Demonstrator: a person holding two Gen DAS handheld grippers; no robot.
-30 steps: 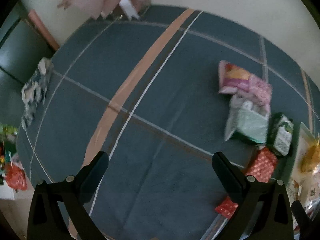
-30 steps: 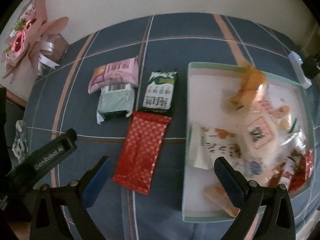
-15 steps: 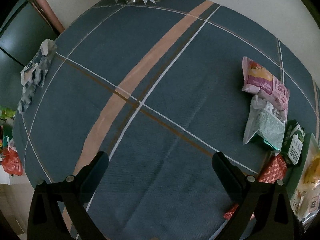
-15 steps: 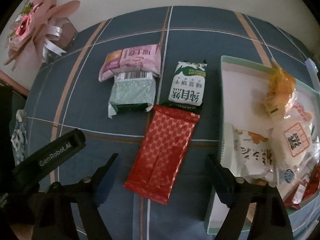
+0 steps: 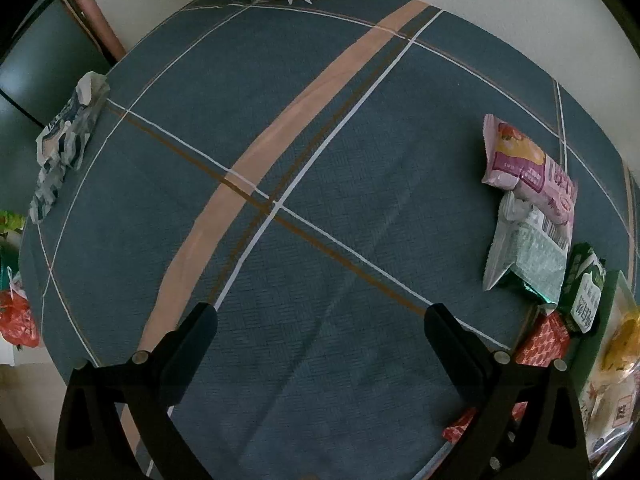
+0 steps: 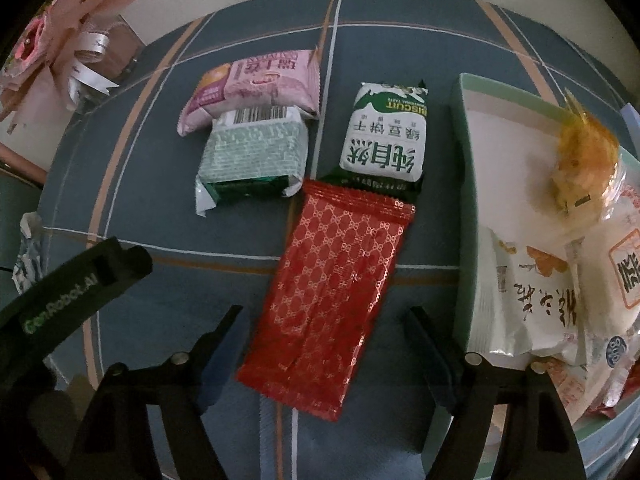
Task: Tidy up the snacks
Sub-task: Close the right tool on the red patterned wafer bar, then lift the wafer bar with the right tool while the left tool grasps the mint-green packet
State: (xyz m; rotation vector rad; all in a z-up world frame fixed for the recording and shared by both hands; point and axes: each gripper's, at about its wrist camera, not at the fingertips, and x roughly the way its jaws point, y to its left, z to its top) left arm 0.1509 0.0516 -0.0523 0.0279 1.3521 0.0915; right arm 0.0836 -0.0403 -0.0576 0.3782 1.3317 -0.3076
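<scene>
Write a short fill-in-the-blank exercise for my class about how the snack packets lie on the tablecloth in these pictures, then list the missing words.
1. The long red packet lies between the fingers of the ____ tool.
2. The far end of the red packet overlaps the green-and-white ____ packet.
3. The pink packet lies partly on top of the pale ____ packet.
4. The orange-wrapped snack lies inside the ____.

Missing words: right; biscuit; green; tray
</scene>
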